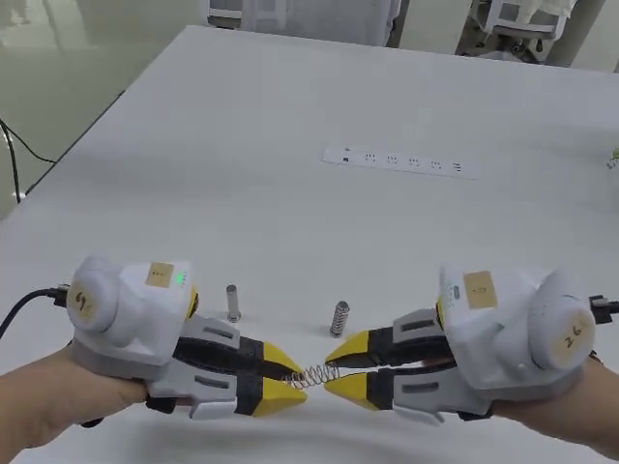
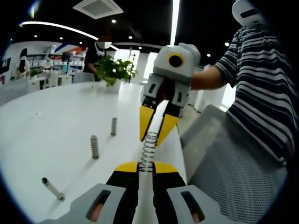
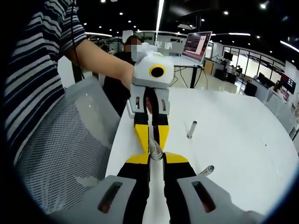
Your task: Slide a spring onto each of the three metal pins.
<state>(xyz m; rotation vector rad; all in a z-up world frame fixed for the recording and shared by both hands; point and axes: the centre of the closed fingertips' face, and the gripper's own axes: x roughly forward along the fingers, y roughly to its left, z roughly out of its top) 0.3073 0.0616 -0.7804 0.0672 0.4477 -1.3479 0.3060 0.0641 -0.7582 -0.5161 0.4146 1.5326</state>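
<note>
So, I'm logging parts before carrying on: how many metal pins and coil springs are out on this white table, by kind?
Silver metal pins: 3
Silver coil springs: 2, one on a pin, the held spring gripped by left gripper and right gripper
Total: 5

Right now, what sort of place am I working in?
Probably an open-plan office or lab workspace. You are at a long white table with a power strip on it, a mesh office chair beside it, and an open laptop farther back under ceiling spotlights.
</note>
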